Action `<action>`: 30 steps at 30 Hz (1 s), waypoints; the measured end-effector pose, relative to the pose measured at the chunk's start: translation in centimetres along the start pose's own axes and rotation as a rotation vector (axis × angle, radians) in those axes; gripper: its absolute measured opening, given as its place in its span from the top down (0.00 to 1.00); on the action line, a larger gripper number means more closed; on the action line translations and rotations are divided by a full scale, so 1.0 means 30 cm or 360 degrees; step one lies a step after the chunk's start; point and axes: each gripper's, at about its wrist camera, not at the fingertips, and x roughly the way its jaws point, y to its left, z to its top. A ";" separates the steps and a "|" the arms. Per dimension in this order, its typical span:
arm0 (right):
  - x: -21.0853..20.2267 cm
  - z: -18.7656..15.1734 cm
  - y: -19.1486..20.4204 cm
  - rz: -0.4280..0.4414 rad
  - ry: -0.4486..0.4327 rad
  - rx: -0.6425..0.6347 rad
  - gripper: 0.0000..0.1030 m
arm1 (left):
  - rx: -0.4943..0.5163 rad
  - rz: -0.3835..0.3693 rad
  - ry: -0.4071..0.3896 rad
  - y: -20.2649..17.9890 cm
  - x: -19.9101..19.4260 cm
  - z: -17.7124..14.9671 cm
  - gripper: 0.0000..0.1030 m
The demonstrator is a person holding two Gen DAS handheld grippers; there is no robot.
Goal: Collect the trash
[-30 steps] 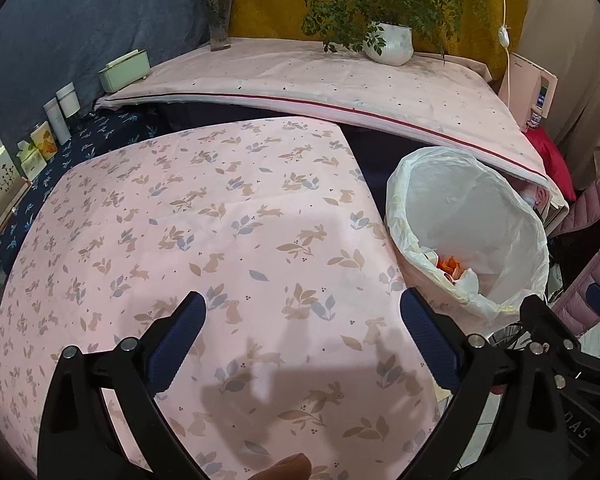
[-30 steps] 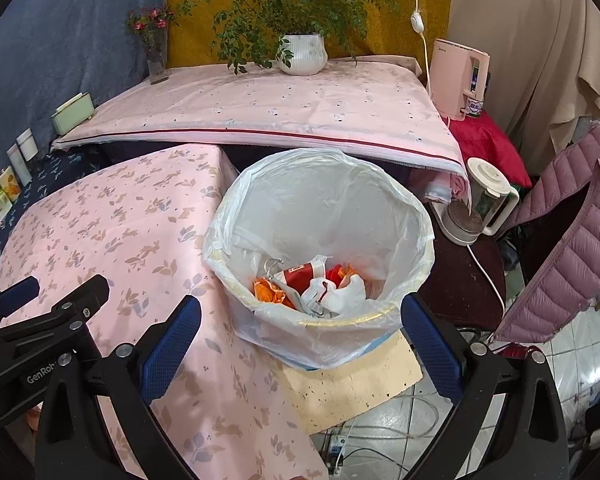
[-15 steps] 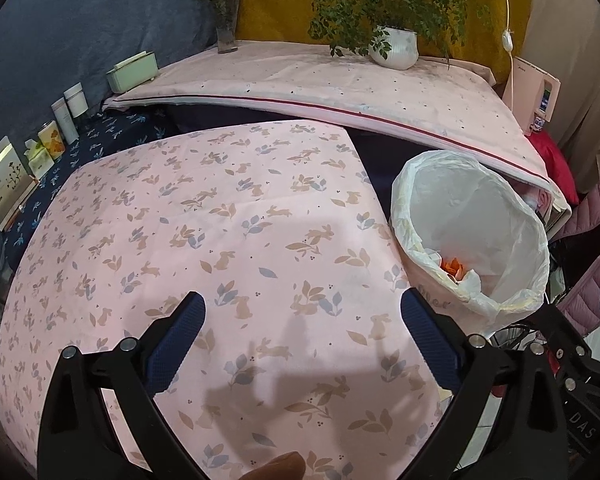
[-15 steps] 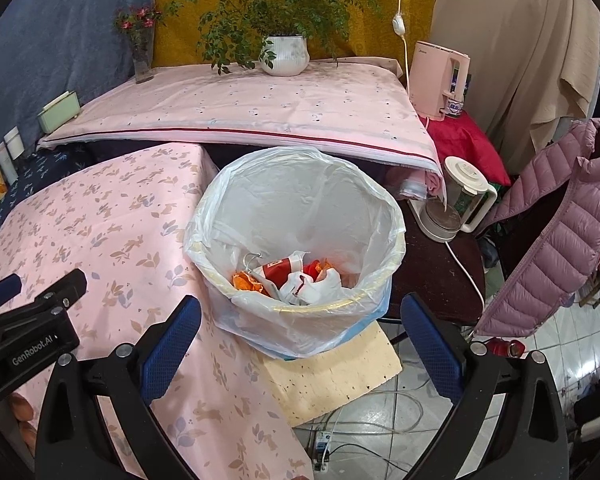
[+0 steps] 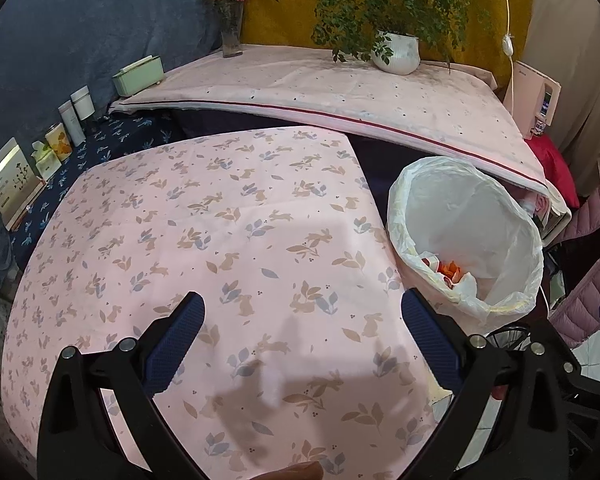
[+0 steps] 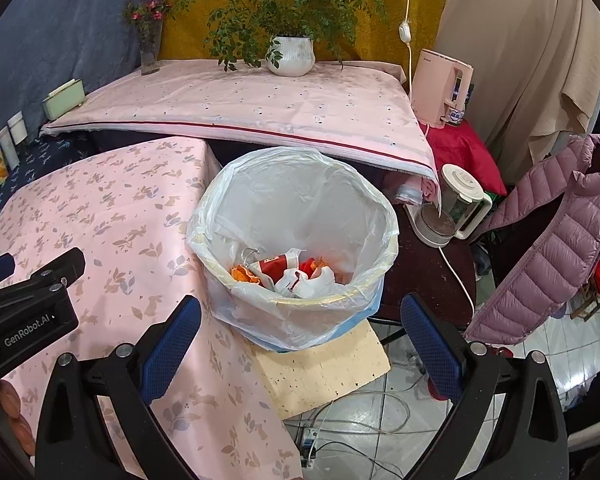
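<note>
A waste bin lined with a white plastic bag (image 6: 300,184) stands beside the table's right edge; crumpled red, orange and white trash (image 6: 288,276) lies at its bottom. The left wrist view shows the same bin (image 5: 472,216) to the right of the pink rabbit-print tablecloth (image 5: 204,224). My left gripper (image 5: 300,320) hovers open above the cloth with nothing between its fingers. My right gripper (image 6: 300,320) hangs open and empty in front of the bin, a little above its near rim. The left gripper's body (image 6: 28,300) shows at the right view's left edge.
A second pink-covered table (image 6: 240,100) stands behind with a potted plant (image 6: 291,54) and a flower vase (image 6: 150,48). A kettle (image 6: 456,204), a pink appliance (image 6: 440,88), a purple puffer jacket (image 6: 552,240) and floor cables (image 6: 364,416) lie right. Small boxes (image 5: 56,140) line the left.
Both grippers have drawn back and risen slightly, so the bin and table look smaller and farther. Both stayed open and empty. The trash in the bin has not moved.
</note>
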 end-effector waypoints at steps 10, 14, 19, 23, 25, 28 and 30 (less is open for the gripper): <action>-0.008 0.000 0.000 0.0001 0.0005 -0.0003 0.06 | 0.0006 0.0011 0.0018 -0.007 -0.007 -0.005 0.08; -0.008 -0.003 0.003 0.0000 0.0007 -0.0001 0.06 | 0.0009 0.0011 0.0019 -0.007 -0.007 -0.006 0.08; -0.007 -0.003 0.003 0.0002 0.0007 -0.0003 0.06 | 0.0008 0.0009 0.0020 -0.007 -0.010 -0.005 0.08; -0.006 -0.006 0.007 0.0004 0.0009 -0.0005 0.06 | -0.0006 0.0008 0.0020 -0.002 -0.013 -0.009 0.08; -0.006 -0.012 0.012 0.0002 0.0011 -0.0007 0.06 | -0.0007 0.0008 0.0020 -0.001 -0.013 -0.009 0.08; -0.007 -0.015 0.016 0.0003 0.0011 -0.0009 0.06 | -0.0007 0.0006 0.0019 0.002 -0.014 -0.010 0.08; -0.007 -0.017 0.019 0.0003 0.0009 -0.0013 0.06 | -0.0009 0.0009 0.0020 0.002 -0.014 -0.010 0.08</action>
